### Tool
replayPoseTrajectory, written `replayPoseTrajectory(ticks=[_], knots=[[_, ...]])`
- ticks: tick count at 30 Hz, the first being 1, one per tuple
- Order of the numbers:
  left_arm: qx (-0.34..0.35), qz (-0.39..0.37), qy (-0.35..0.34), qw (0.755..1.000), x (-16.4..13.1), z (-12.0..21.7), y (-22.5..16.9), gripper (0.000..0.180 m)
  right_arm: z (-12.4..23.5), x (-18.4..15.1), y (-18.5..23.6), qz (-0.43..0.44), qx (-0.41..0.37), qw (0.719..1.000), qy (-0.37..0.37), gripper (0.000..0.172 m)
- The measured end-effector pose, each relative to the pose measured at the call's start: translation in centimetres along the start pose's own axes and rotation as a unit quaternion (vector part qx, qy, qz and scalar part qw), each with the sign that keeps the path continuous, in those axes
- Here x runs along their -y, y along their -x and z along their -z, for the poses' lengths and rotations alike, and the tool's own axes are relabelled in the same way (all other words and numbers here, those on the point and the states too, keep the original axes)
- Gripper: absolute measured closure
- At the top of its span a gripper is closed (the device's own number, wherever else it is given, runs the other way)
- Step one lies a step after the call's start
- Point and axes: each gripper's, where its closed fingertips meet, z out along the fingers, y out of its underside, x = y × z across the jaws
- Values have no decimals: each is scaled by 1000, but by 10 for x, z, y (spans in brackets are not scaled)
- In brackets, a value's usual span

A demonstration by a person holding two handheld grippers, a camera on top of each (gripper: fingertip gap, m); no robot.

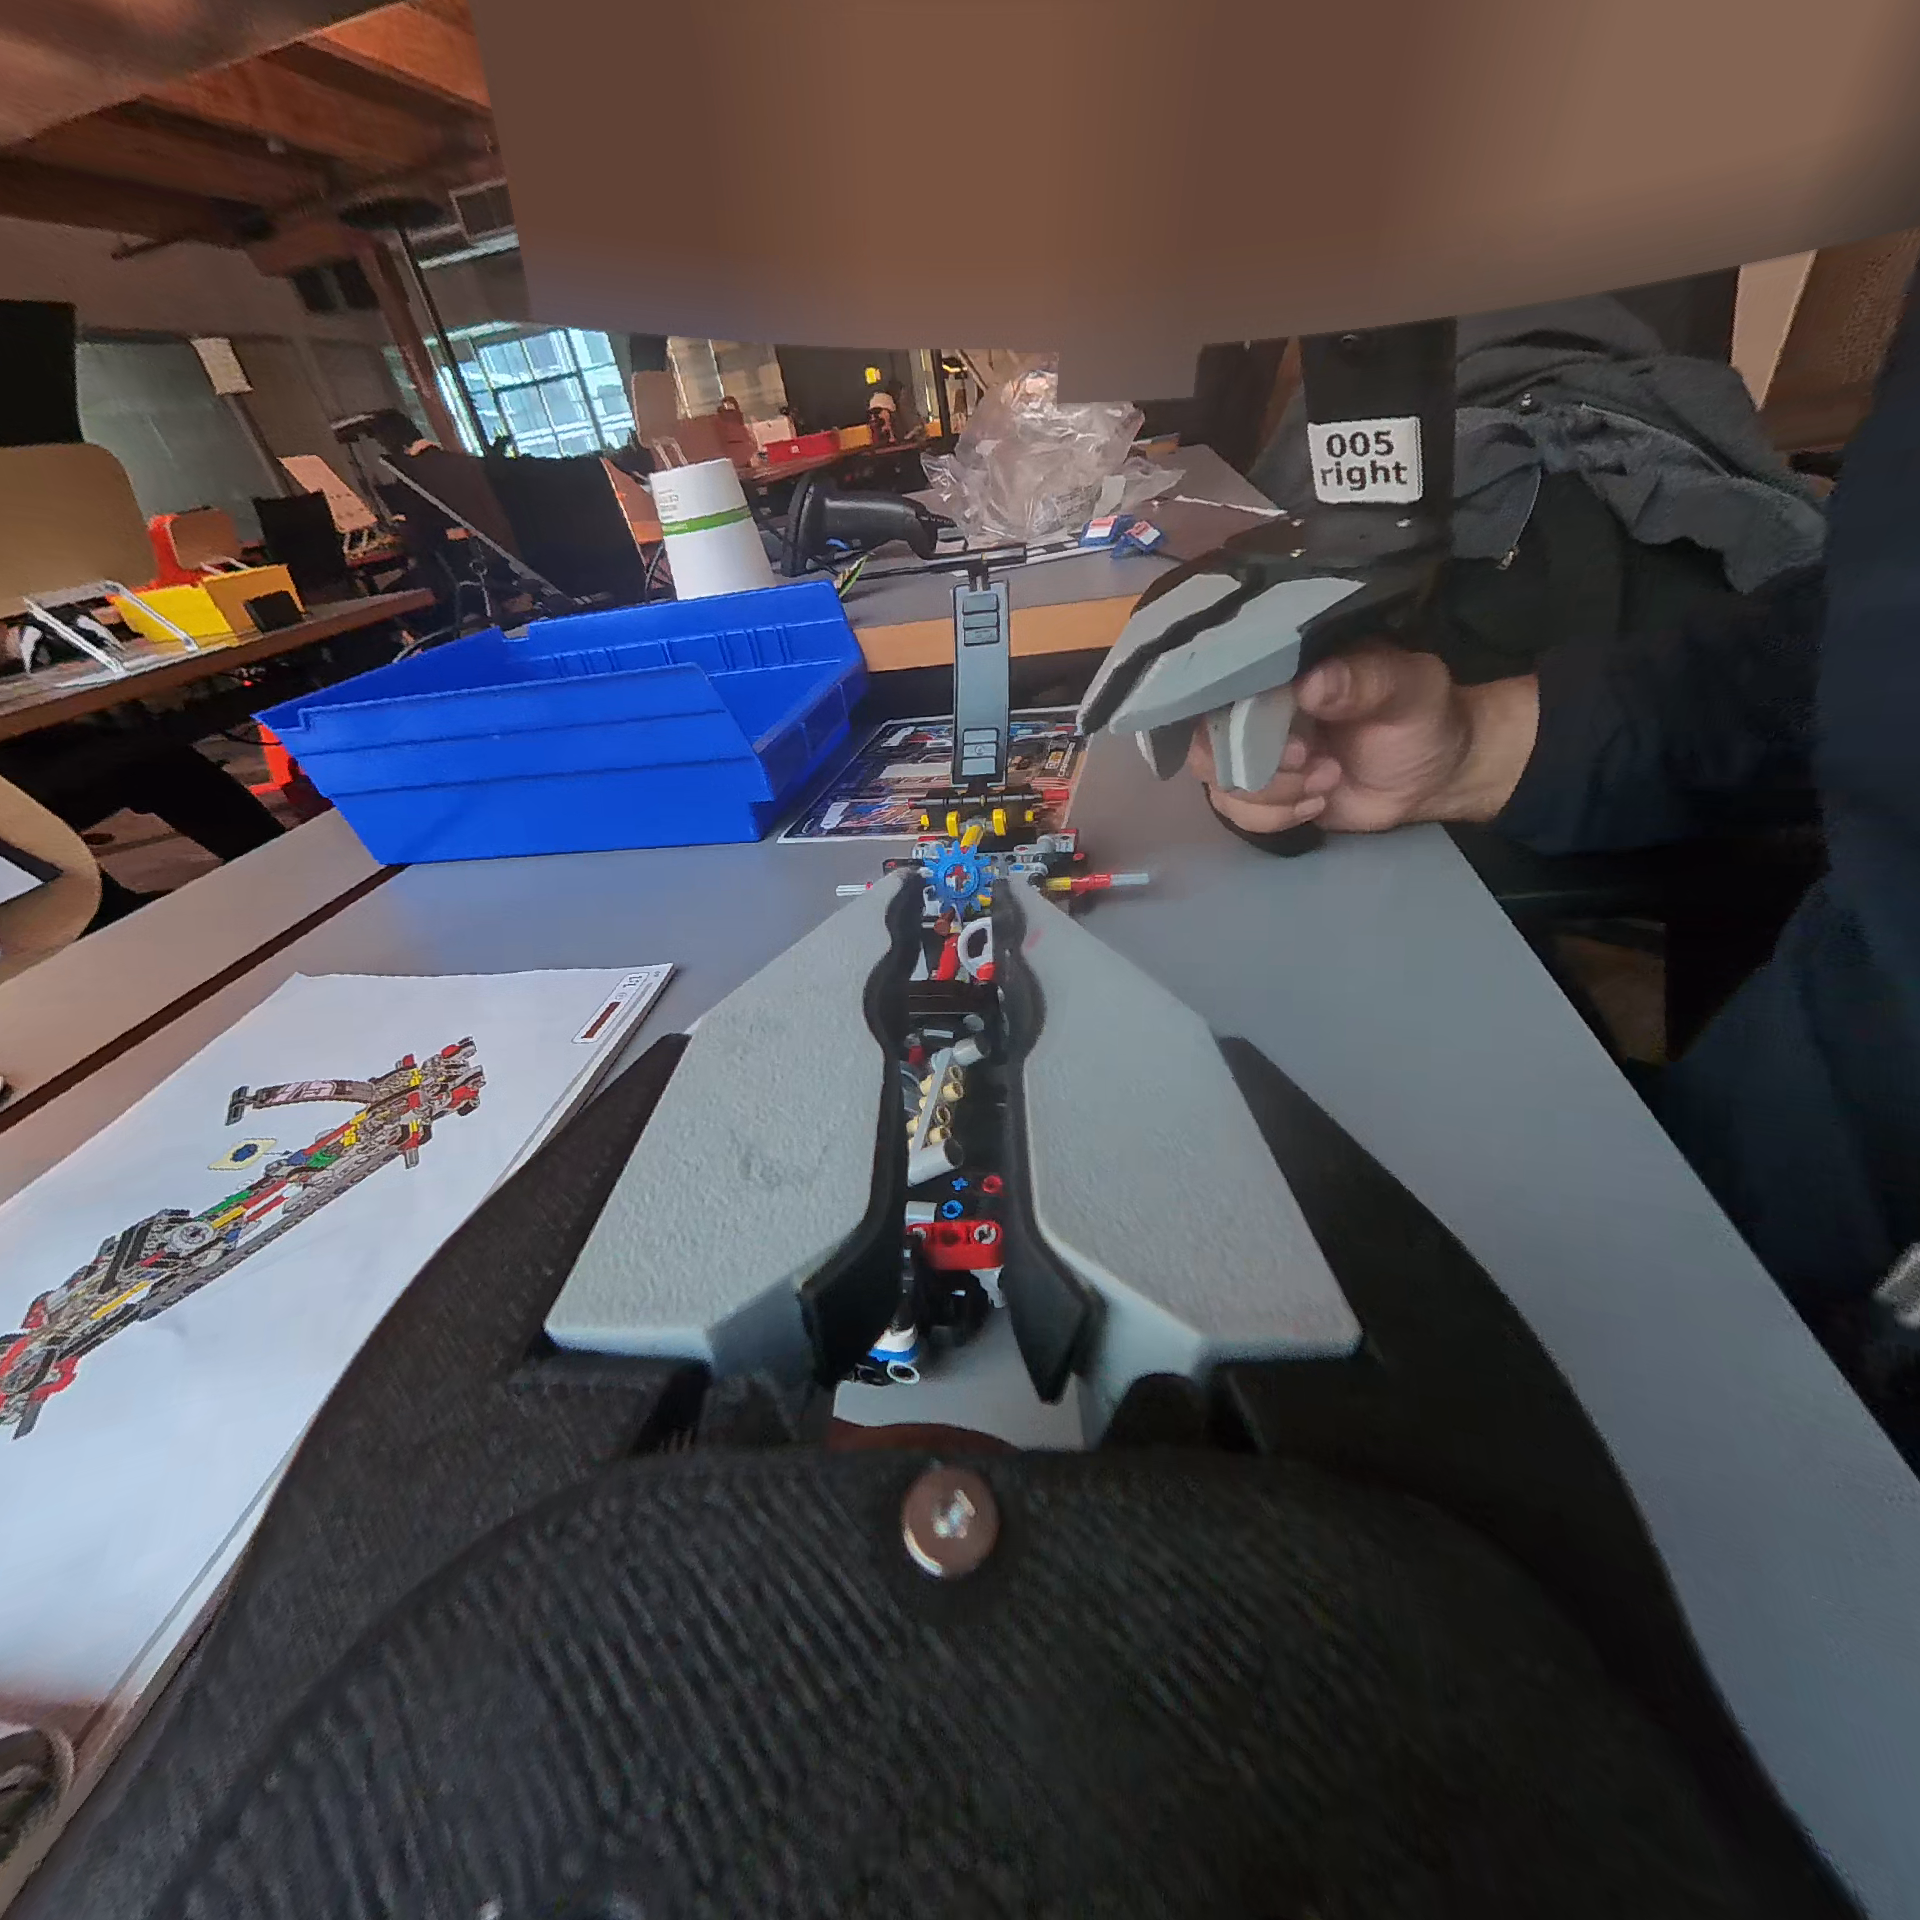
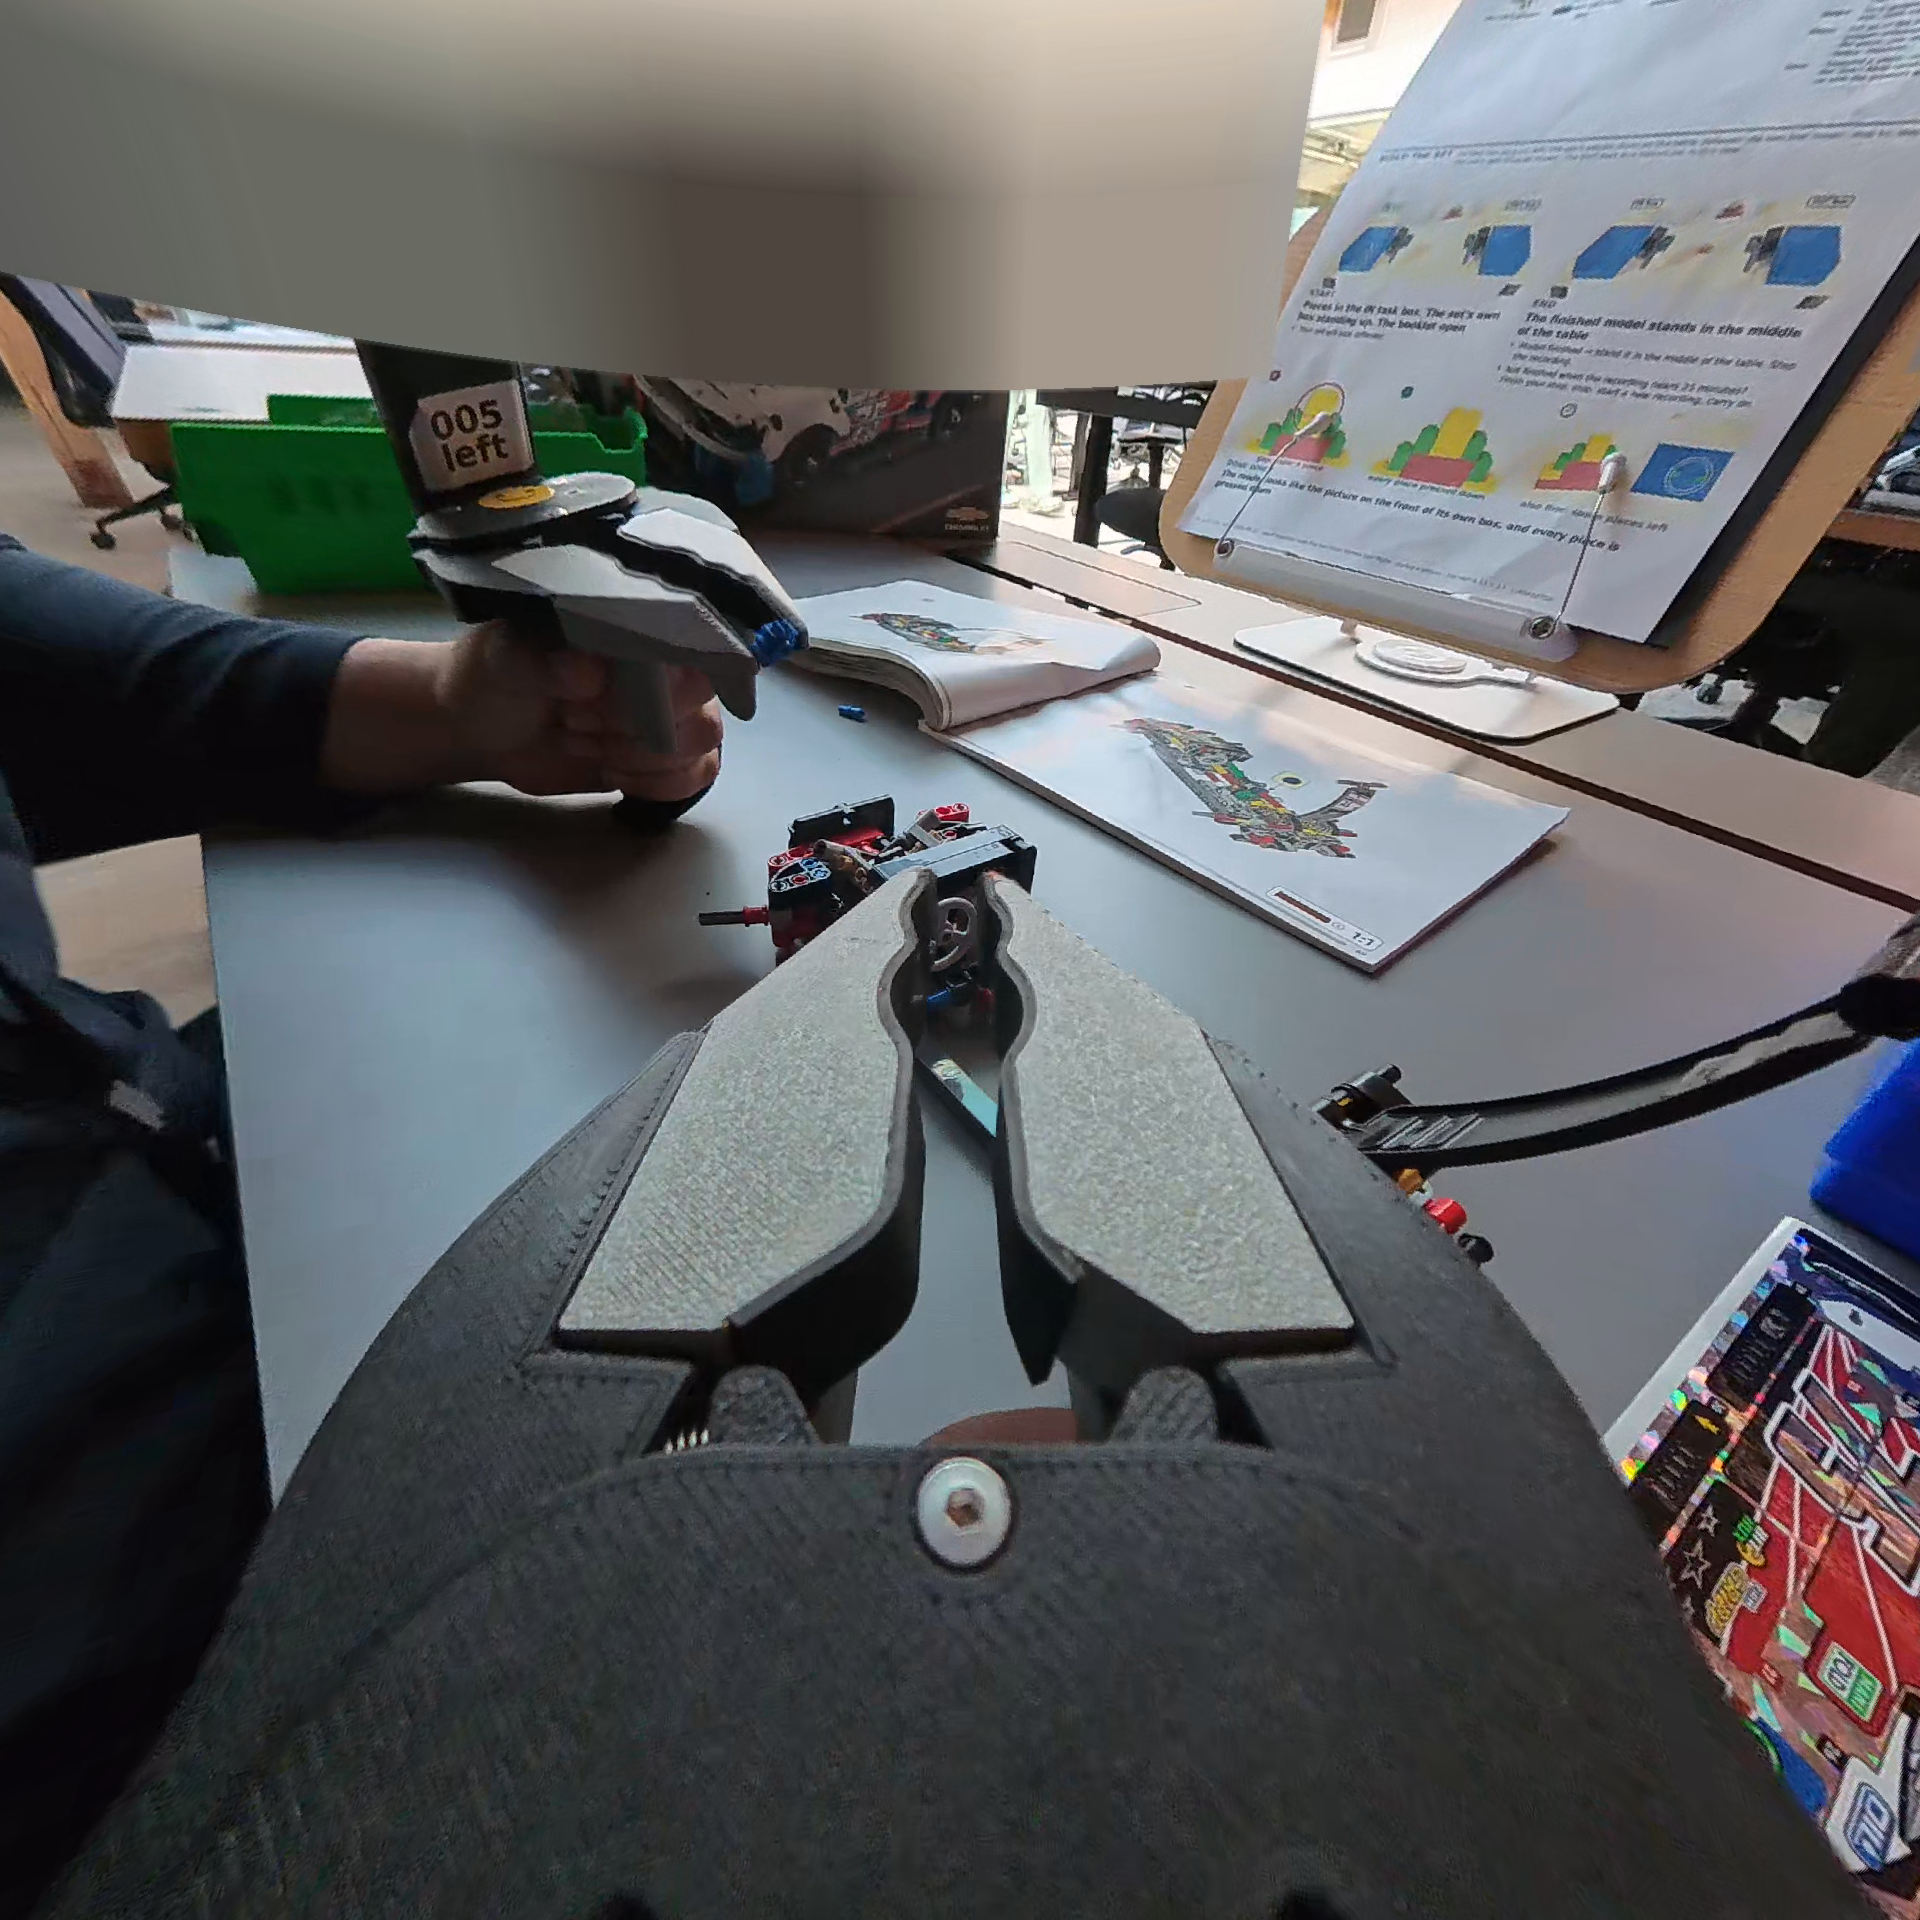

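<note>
Left gripper (image 1: 956, 885) tips pinching blue gear (image 1: 956, 875), clear above worktop (image 2: 468, 987) | right gripper (image 2: 954, 888) fingers nearly together, nothing seen between, over part-built brick model (image 2: 831, 862) mid-worktop | open instruction booklet (image 2: 1247, 821) just beside model, toward worktop edge

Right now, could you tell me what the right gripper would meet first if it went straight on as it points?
The right gripper would probably meet the black, red and grey toy-brick vehicle frame, at its grey steering wheel; depth is unclear.
</note>
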Motion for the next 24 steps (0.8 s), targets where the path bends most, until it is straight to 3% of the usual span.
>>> replayPoseTrajectory(ticks=[7, 12, 16, 24], knots=[[-28, -20, 66, 997, -15, -11, -19, 171, 1, -1, 5, 13, 1, 1000, 6, 169], [-58, -50, 143, 987, -32, -26, -50, 170, 0, -21, 44, 47, 60, 993, 87, 166], [-98, -95, 127, 983, -29, -37, -85, 170, -1, -40, 69, 134, 61, 976, 161, 162], [-110, -156, 140, 971, -36, -40, -101, 170, 0, -25, 84, 192, 57, 967, 157, 162]])
